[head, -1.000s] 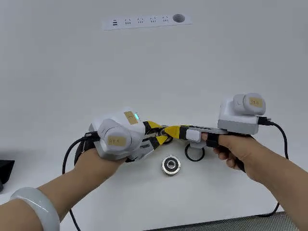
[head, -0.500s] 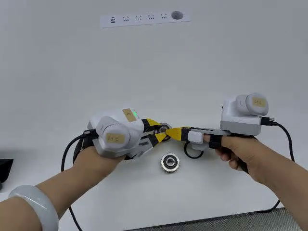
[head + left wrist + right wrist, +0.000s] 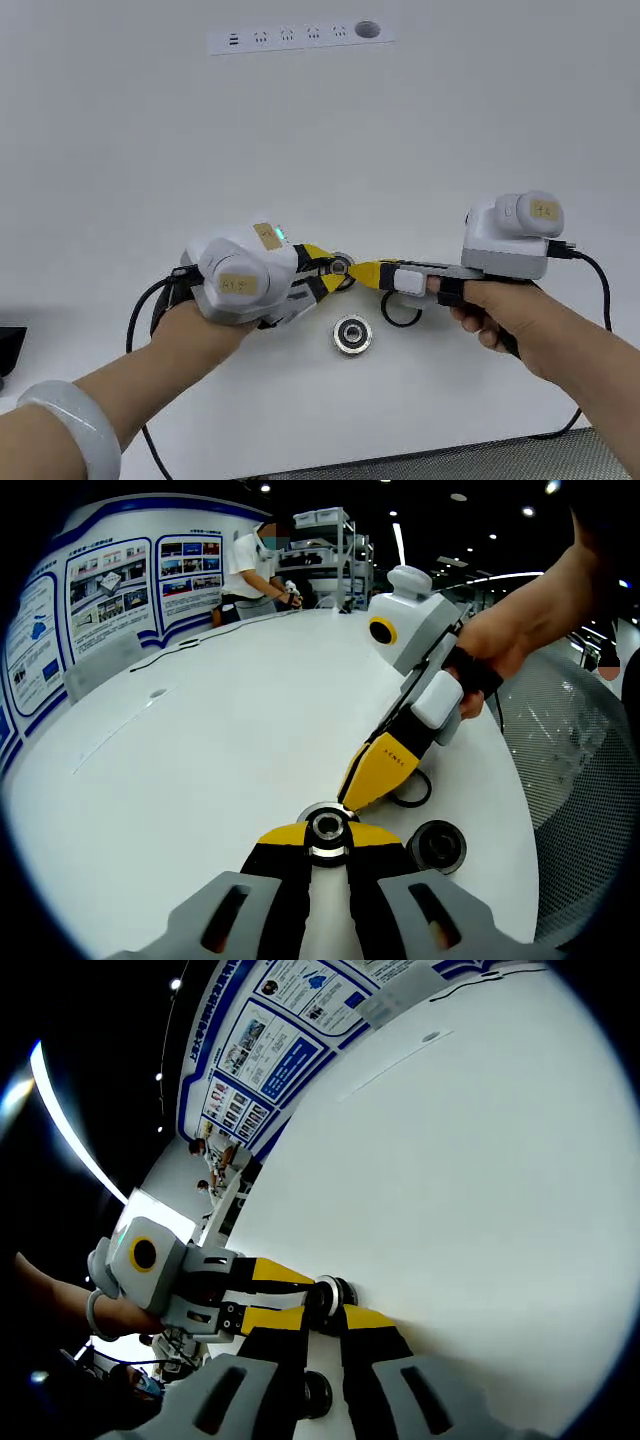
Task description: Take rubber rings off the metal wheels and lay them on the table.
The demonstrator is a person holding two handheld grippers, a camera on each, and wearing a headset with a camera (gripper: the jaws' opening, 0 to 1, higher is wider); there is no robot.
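Note:
My left gripper is shut on a small metal wheel and holds it above the table; the same wheel sits between the yellow jaws in the left gripper view. My right gripper comes in from the right, its yellow tips pinched together at the wheel's dark rubber ring. In the right gripper view the held wheel lies at my jaw tips, with the left gripper opposite. A second wheel lies flat on the table below. A loose black rubber ring lies beside it.
The white table stretches far back, with a white power strip at the rear. A dark mesh surface borders the near edge. Black cables trail from both grippers. People stand by shelves in the distance.
Both grippers stay joined at the held wheel. The right hand has drifted slightly to the right. The rest of the shift comes from the head camera.

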